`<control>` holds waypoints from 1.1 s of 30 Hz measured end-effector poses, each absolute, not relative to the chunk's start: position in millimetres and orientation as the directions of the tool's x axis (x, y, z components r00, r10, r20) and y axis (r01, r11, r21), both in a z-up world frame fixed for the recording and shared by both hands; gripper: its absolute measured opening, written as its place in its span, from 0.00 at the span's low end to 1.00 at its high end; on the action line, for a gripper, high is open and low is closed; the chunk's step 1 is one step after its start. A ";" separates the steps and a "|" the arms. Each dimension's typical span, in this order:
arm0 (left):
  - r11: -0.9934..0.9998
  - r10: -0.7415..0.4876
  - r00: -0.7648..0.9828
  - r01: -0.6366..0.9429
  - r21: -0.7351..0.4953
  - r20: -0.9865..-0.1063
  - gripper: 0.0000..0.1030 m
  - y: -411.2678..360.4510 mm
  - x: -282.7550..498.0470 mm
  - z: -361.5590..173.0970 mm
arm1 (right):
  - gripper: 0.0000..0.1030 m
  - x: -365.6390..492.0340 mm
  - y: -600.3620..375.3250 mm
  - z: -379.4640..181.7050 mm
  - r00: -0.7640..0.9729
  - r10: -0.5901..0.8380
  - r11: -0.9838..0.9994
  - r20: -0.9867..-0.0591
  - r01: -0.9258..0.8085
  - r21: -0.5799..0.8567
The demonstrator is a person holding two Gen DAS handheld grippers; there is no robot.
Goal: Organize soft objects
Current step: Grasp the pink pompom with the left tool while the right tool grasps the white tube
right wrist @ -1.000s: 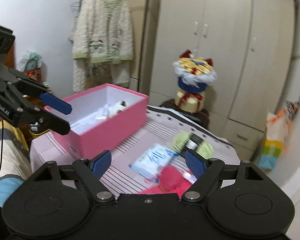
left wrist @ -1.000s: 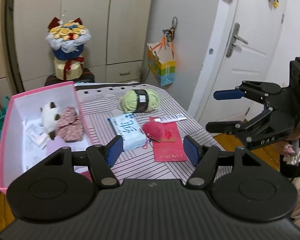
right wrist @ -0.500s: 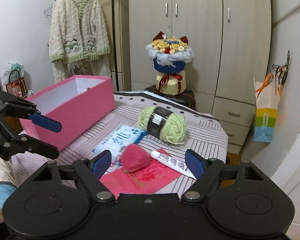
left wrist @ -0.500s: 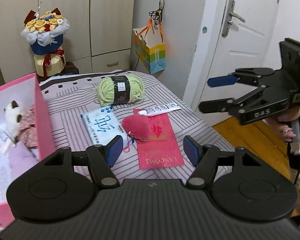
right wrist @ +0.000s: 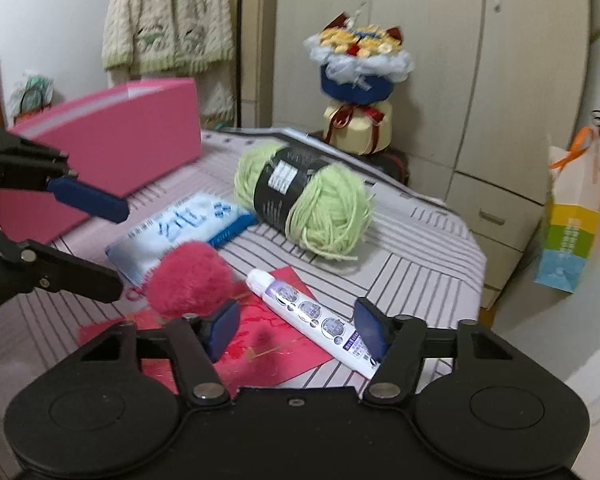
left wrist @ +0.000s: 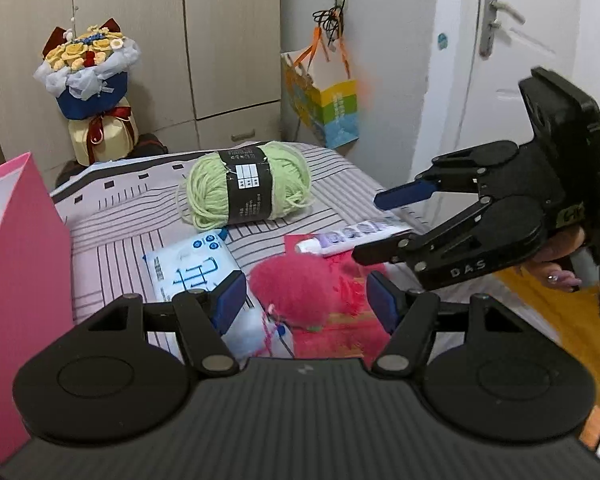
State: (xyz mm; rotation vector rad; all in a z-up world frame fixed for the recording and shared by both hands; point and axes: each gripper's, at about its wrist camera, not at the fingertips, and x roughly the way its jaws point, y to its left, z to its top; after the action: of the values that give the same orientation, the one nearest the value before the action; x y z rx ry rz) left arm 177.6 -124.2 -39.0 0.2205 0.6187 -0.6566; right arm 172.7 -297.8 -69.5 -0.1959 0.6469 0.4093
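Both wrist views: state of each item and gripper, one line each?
left gripper: open, pink pom-pom between its fingers, no grip
right gripper: jaws closing, white tube between them, not pinched
pink pom-pom: lying on red envelope
green yarn skein: on its side, label band on
tissue pack: flat, sealed
pink box: open-topped
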 end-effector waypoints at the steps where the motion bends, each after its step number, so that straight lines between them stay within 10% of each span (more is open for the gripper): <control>1: 0.778 -0.489 0.632 0.627 0.026 -0.601 0.64 -129.7 179.2 -42.0 | 0.59 177.8 -297.5 -73.1 0.715 0.308 0.898 -0.628 -0.437 -0.057; 24: 0.801 -0.339 0.711 0.561 0.207 -0.615 0.64 -173.1 196.8 -86.2 | 0.46 191.2 -305.8 -92.3 0.702 0.269 0.940 -0.659 -0.342 0.019; 33: 0.838 -0.344 0.703 0.529 0.136 -0.622 0.43 -168.0 192.0 -80.8 | 0.28 180.9 -296.7 -90.4 0.736 0.222 0.972 -0.639 -0.221 0.083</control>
State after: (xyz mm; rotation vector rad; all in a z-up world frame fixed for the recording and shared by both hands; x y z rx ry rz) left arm 192.0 -168.0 -80.8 0.3174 0.6216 -0.4947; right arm 180.9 -296.7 -90.4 0.0013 0.7024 0.2429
